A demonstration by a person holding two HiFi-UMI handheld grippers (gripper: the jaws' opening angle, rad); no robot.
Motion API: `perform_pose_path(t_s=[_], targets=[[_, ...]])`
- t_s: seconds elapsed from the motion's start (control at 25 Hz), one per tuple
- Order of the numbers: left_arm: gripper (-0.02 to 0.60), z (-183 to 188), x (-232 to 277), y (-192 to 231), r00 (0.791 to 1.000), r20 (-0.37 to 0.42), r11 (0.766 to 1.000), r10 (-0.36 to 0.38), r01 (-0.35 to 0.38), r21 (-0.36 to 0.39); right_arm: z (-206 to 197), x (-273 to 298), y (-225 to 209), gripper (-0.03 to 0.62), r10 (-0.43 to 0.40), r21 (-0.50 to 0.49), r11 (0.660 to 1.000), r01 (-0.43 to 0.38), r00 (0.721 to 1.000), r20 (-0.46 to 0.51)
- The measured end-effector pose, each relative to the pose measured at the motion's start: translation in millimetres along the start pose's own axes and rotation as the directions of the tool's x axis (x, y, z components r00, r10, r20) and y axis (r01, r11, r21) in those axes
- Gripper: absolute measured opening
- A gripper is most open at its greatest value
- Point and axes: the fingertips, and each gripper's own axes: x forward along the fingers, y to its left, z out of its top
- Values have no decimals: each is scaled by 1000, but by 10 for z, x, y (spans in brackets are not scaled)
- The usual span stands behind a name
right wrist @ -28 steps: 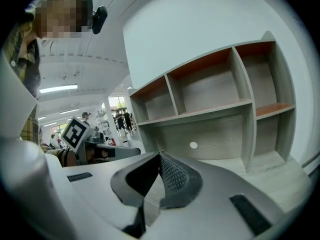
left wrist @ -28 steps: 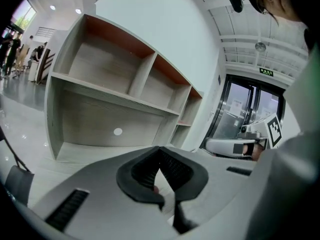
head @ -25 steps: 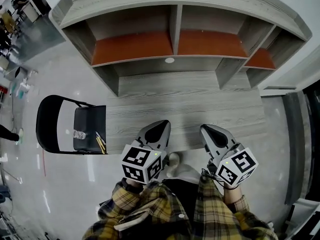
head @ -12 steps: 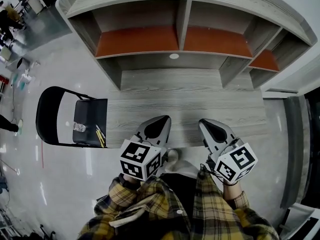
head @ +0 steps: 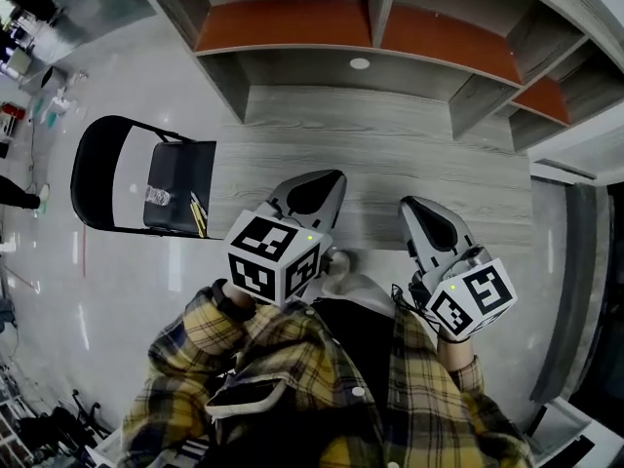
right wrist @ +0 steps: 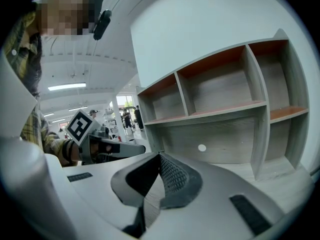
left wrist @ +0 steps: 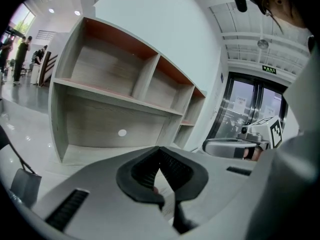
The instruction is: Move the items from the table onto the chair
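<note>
A black folding chair [head: 180,178] stands left of the grey wooden table [head: 390,144]. On its seat lie a clear plastic bottle [head: 156,196] and thin yellow sticks [head: 198,214]. I see no loose items on the table top. My left gripper [head: 330,177] hovers over the table's near edge, shut with nothing between the jaws, as the left gripper view [left wrist: 160,151] also shows. My right gripper [head: 413,207] is beside it, also shut and empty; in the right gripper view [right wrist: 160,156] its ribbed pads meet.
A grey shelf unit [head: 370,27] with orange-brown boards rises along the table's far side; its compartments look bare. Glossy floor surrounds the chair. People and furniture stand far off at the upper left [head: 24,8]. A glass door [left wrist: 250,109] is on the right.
The head view has tipped down: the shelf unit slid toward the top edge and more of the plaid shirt shows. Both grippers stay shut over the table's near edge.
</note>
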Motion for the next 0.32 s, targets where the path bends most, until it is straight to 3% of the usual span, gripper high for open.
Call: perform_pose_path(t_s=[0.32], targets=[[3, -120, 50, -10, 998, -60, 997, -11, 16, 79, -19, -13, -12, 17, 7, 8, 1000, -7, 1000, -8]])
